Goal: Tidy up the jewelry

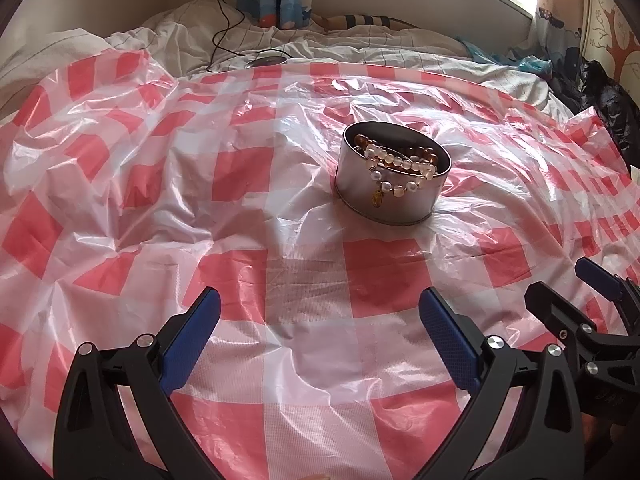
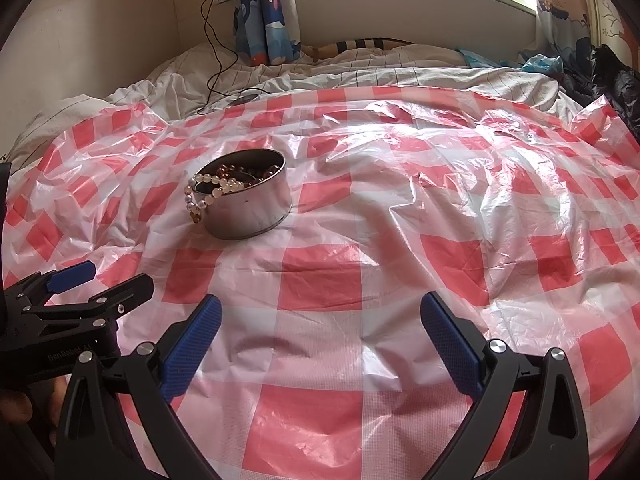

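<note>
A round metal tin [image 1: 362, 196] [image 2: 252, 212] stands on the red-and-white checked plastic sheet [image 1: 304, 264] [image 2: 320, 272]. Amber beads [image 1: 420, 154] [image 2: 240, 170] lie inside it. A pearl bracelet [image 1: 400, 172] [image 2: 202, 196] with a small gold charm hangs over the tin's rim and down its outer wall. My left gripper [image 1: 320, 304] [image 2: 102, 274] is open and empty, short of the tin. My right gripper [image 2: 320, 308] [image 1: 556, 280] is open and empty too, to the right of the tin and well back from it.
The sheet covers a bed with rumpled white bedding [image 1: 280, 48] [image 2: 360, 68] behind it. A black cable [image 1: 224, 28] [image 2: 212, 64] runs down to a dark round device [image 1: 268, 60]. Curtains [image 2: 264, 12], a window and dark clothing [image 1: 608, 108] lie at the back and right.
</note>
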Tool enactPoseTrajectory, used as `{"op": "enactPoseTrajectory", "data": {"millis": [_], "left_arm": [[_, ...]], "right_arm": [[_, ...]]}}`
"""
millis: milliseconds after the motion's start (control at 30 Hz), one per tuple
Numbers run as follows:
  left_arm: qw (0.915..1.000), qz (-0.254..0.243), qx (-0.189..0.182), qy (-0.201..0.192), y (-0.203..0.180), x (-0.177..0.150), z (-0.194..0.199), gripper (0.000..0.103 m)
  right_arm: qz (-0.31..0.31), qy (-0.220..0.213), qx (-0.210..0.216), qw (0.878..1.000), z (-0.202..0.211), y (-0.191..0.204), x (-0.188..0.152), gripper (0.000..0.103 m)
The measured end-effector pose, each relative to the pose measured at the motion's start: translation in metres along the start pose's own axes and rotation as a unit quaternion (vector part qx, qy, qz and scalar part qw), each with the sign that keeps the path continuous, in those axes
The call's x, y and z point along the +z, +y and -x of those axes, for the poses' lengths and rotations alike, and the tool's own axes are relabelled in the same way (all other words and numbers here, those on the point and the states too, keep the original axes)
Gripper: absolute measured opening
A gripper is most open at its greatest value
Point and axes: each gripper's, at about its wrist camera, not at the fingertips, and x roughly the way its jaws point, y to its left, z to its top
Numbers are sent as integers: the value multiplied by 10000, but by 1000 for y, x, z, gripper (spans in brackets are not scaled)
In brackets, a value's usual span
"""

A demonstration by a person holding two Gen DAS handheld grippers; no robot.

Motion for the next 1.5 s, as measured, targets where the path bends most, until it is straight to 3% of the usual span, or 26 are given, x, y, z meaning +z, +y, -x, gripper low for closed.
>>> {"op": "enactPoseTrajectory", "data": {"millis": [1500], "left_arm": [[9998,104,-41,151,2,3,-3,95]], "right_arm": [[4,35,-9,10000,-2,1,-2,95]]}}
